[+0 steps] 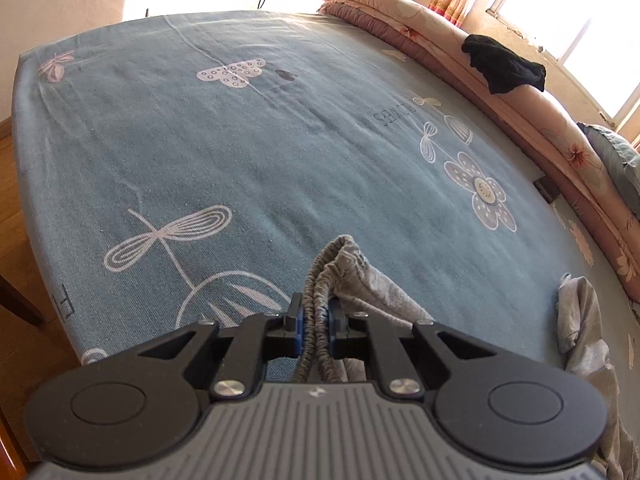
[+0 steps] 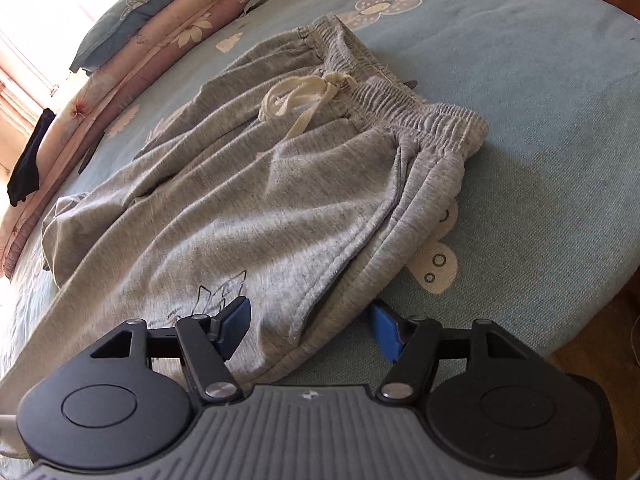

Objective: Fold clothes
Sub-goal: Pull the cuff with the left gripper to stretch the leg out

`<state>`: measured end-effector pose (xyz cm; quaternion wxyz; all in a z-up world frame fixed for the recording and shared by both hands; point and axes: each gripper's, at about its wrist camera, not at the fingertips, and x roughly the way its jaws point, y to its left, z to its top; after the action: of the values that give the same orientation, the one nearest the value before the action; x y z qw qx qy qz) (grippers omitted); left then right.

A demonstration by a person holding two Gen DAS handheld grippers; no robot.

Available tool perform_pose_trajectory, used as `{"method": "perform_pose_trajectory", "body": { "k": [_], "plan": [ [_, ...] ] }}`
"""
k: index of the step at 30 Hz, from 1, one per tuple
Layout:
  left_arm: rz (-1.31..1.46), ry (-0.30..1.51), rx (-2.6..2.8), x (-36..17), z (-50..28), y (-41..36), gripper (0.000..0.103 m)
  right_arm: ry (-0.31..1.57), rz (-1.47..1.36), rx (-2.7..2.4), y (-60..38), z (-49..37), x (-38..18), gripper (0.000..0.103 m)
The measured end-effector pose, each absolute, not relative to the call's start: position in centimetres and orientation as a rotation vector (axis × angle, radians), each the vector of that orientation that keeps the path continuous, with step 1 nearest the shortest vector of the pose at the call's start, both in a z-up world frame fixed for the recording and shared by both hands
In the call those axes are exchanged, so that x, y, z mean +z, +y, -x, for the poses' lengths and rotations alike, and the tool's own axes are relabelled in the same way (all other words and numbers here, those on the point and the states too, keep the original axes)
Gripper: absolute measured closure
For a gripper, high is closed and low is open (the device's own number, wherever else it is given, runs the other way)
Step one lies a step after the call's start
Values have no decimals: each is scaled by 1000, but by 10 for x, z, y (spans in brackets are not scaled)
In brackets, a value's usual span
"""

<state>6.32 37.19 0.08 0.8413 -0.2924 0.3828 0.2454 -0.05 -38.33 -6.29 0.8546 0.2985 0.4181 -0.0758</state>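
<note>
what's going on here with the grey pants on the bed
A person with a gripper in each hand is folding grey sweatpants on a blue flowered bedsheet. The left gripper is shut on a bunched elastic edge of the grey fabric. The right gripper is open, straddling the side edge of the sweatpants without pressing on it.

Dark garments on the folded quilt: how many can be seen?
1. A black garment is draped over the folded quilt near the window; the right wrist view shows the same one. Others may be hidden.
</note>
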Motion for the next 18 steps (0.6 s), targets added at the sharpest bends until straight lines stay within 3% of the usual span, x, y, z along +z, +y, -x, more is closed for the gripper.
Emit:
{"method": "perform_pose_trajectory", "body": {
  "k": [1,3,5,9,12,18],
  "plan": [
    [606,833,525,-6,-68,372,94,871,-621,-161,-383,-1,-63,34],
    [585,879,527,-17,-76,373,94,850,-597,-174,-383,-4,-63,46],
    [595,880,522,-21,-79,375,94,845,-581,-197,-386,-8,-62,74],
    [570,926,485,-29,-85,377,87,849,-608,-204,-396,-13,-63,72],
    [592,960,492,-36,-81,384,71,843,-581,-202,-391,-11,-63,68],
    [728,904,429,-36,-38,392,58,845,-593,-198,-386,-8,-61,57]
  ]
}}
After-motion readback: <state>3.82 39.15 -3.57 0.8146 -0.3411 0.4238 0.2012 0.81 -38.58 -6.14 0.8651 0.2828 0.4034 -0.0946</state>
